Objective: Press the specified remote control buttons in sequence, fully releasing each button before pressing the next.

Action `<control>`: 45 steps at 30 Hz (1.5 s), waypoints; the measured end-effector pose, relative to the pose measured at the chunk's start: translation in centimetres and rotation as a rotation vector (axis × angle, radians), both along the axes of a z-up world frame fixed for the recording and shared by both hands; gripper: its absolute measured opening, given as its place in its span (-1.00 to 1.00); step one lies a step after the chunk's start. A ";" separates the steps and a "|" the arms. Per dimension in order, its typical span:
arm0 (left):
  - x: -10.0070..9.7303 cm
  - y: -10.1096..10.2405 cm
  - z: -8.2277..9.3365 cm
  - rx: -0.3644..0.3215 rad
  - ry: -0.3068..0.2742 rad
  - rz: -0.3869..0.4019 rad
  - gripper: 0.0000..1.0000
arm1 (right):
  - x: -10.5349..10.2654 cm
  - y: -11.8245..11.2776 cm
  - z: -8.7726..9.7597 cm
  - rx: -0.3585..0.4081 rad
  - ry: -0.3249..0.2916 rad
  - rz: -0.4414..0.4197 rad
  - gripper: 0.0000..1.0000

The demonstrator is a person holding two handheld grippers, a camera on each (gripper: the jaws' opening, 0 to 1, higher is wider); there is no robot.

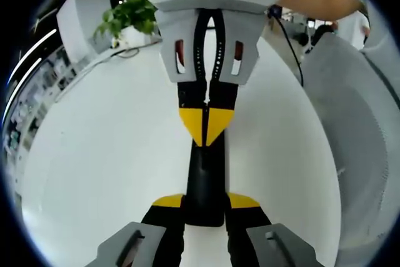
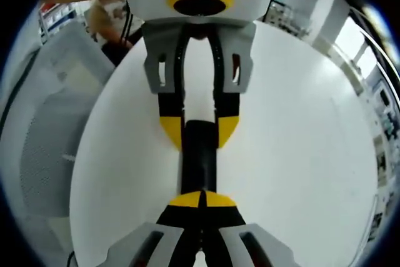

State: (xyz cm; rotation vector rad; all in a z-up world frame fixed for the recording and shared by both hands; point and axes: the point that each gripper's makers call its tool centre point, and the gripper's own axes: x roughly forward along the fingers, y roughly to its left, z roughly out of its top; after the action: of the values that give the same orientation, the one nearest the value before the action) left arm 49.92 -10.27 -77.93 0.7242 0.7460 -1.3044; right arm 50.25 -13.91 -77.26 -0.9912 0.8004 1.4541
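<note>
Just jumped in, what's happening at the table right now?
A person works with two handheld tools facing each other over a white table. The left tool holds a black remote by one end, its tips either side of it. The right tool is shut, and its closed yellow tips rest on the remote's top face, as if pressing a button. A potted plant stands at the table's far edge.

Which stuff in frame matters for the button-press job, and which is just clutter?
Job:
- black remote
- left gripper, jaws clamped on the remote
- right gripper, jaws closed, tips at the remote

Lying about:
- potted plant
- grey mesh chair
- black cable
- white table
</note>
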 end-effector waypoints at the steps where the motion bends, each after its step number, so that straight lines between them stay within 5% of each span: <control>1: 0.0 0.0 0.0 0.000 0.001 0.000 -0.52 | 0.0 0.0 0.0 -0.001 -0.001 0.000 -1.00; 27: 0.0 0.0 0.0 0.015 0.006 -0.001 -0.53 | -0.1 -0.1 0.2 0.007 -0.051 0.019 -1.00; 45: 0.0 -0.1 0.0 0.022 0.004 0.001 -0.53 | -0.3 -0.4 2.8 0.079 -0.090 -0.029 -1.00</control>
State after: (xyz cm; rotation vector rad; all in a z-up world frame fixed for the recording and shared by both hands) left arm 49.93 -10.35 -77.88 0.7385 0.7646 -1.2990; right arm 49.94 -14.31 -74.50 -0.9744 0.6838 1.3959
